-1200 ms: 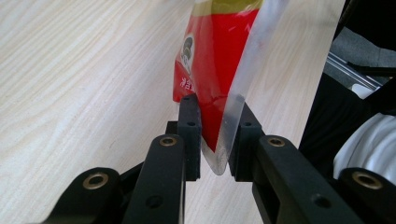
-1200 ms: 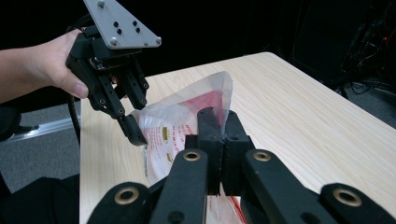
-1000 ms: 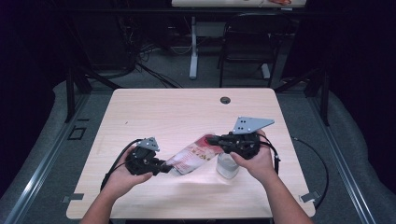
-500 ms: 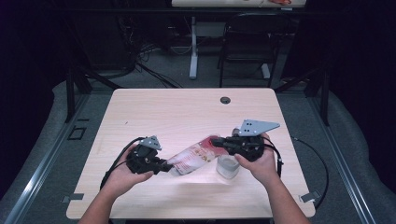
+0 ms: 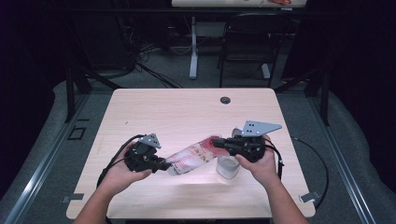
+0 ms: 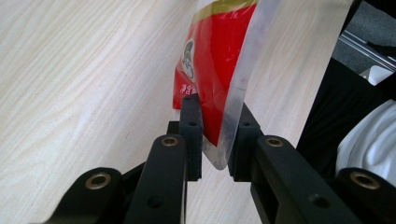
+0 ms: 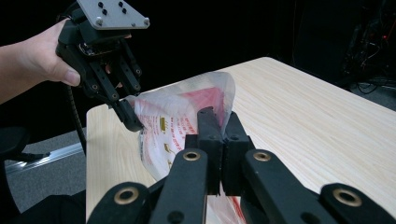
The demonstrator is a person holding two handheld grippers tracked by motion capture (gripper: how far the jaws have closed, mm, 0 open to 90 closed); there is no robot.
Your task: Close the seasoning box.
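My left gripper [image 5: 166, 165] and right gripper [image 5: 216, 142] stay pinched shut on the ends of the red and clear plastic bag [image 5: 191, 157], above the pale wooden counter [image 5: 187, 107], nothing moved, so I think we wait.

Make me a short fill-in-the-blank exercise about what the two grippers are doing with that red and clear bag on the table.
1. The left gripper and the right gripper hold the same ____ between them.
2. The bag is printed mostly in the colour ____.
3. The table top is made of light ____.
4. Beside the right hand stands a small clear ____.

Missing words: bag; red; wood; cup
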